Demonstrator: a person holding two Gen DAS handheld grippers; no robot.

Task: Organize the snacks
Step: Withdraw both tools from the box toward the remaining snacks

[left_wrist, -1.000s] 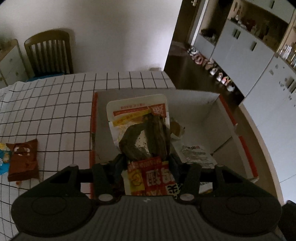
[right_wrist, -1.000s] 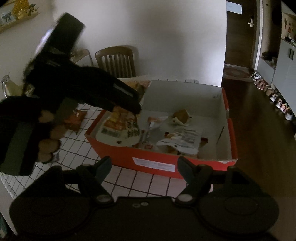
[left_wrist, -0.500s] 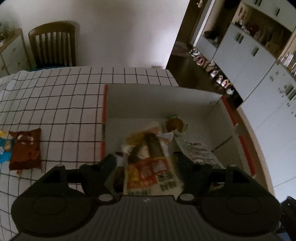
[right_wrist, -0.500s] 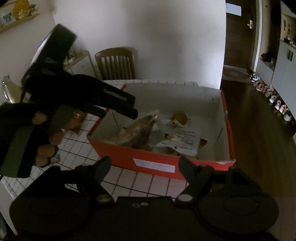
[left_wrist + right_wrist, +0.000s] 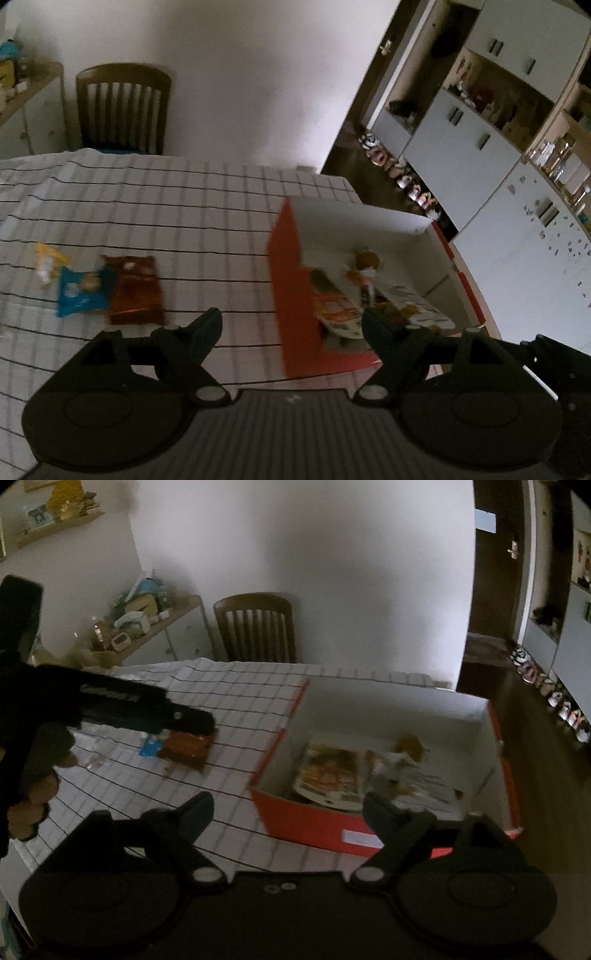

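Tongs, left: left gripper (image 5: 291, 325) has nothing between its jaws, which are opening wide; it hangs above the checked tablecloth (image 5: 207, 221), just beside the near corner of the box, and in my judgement it is free to go for the next packet.
Tongs, right: right gripper (image 5: 288, 808) is likewise empty-handed, jaws opening, poised over the near rim of the box; probably waiting its turn.
Box: red box (image 5: 282, 295) with white inner walls lies ahead and to the right of the left tongs and straight ahead of the right tongs; it serves as the collecting place, so snacks go inside.
Snacks stowed: large orange-and-white packet (image 5: 332, 771) lies flat on the box floor, just past the right tongs' tips; a small brown snack (image 5: 410, 747) and a white printed wrapper (image 5: 424, 782) lie beside it, farther in.
Snacks left out: brown packet (image 5: 135, 290), blue packet (image 5: 79, 293) and yellow packet (image 5: 48, 260) lie on the cloth ahead and to the left of the left tongs, touching or overlapping; blurred.
Handling: flat, crinkly film packets; an edge pinch looks sufficient.
Backdrop: wooden chair (image 5: 122, 109) stands beyond the table.
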